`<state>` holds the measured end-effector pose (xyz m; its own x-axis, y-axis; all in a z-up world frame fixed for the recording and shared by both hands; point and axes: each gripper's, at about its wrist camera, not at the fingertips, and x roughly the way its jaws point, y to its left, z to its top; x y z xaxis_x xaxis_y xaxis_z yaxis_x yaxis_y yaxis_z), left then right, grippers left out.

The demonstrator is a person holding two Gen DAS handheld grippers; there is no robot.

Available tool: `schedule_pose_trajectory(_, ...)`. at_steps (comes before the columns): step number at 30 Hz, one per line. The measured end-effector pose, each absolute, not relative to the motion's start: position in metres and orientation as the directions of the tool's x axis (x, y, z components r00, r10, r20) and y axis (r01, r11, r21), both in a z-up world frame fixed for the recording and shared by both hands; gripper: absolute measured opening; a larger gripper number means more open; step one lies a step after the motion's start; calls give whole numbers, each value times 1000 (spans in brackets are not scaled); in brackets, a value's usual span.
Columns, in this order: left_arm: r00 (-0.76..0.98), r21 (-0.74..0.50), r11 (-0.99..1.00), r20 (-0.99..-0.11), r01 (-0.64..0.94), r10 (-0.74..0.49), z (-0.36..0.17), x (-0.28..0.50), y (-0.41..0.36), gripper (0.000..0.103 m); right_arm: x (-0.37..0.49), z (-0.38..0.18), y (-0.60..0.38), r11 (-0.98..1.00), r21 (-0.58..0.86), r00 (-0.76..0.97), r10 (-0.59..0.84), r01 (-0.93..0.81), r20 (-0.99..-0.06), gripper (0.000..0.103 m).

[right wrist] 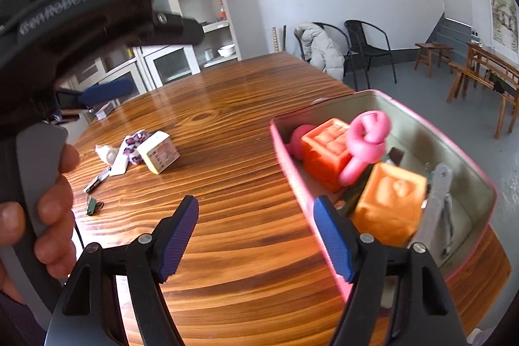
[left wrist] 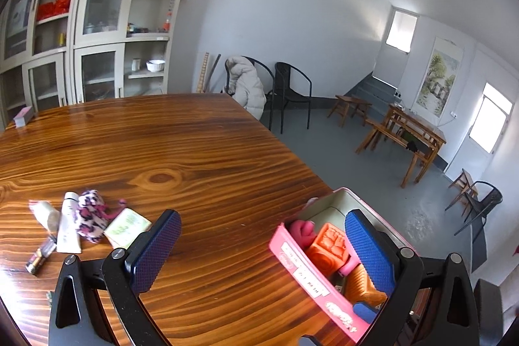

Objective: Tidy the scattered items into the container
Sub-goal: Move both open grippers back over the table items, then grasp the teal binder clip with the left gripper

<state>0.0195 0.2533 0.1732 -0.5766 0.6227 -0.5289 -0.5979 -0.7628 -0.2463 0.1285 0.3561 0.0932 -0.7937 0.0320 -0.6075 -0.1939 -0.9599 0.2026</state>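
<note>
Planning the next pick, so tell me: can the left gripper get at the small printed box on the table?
Probably yes: the left gripper is open and empty, and only bare table separates it from the small printed box.

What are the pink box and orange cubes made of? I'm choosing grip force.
Pink box: probably painted tin, with thin walls, a rolled rim and a dull grey metallic inside. Orange cubes: likely soft foam or rubber, matte, with rounded embossed faces.

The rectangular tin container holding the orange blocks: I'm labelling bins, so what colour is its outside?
Pink outside, pale grey-green inside; clearest in the right wrist view.
</note>
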Motion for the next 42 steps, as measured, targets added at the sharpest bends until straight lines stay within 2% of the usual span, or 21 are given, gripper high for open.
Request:
schedule_pose_trajectory(8,-655,-212,-824,-516,-526,551,176,0,185,102,113,83,325,-968,210,-774,-29,-135,-633,77)
schedule_pose_trajectory(15,-752,-104,-942,-577,-320,319,135,-33,97,102,94,73,297,-978,191,-745,-64,-86,-664,77)
schedule_pose_trajectory(19,-734,-85,-960,-627,-268,261,108,-44,51,102,81,69,285,-979,196,-731,-91,-59,-676,77)
schedule_pose_trajectory(25,-672,-146,-954,-682,-261,288,79,-45,21,102,65,59,266,-978,206,-704,-127,-28,-699,77)
schedule_pose_trajectory(31,-608,-52,-926,-740,-374,288,48,-28,47,102,62,52,252,-979,205,-689,-148,-1,-710,77)
schedule_pose_trajectory(33,-602,-16,-914,-747,-406,281,44,-23,57,96,64,51,253,-977,213,-689,-153,-3,-709,77)
schedule_pose_trajectory(35,-578,-16,-906,-765,-424,284,39,-23,61,69,66,51,255,-977,215,-690,-150,-8,-708,77)
schedule_pose_trajectory(37,-546,-51,-904,-782,-425,301,34,-28,61,64,66,51,258,-975,220,-690,-150,-15,-708,77)
schedule_pose_trajectory(40,-550,-63,-910,-779,-409,301,32,-32,57,64,67,50,260,-973,228,-690,-153,-19,-707,77)
schedule_pose_trajectory(42,-553,-69,-912,-775,-404,304,32,-33,57,52,68,50,260,-973,230,-691,-156,-16,-706,77)
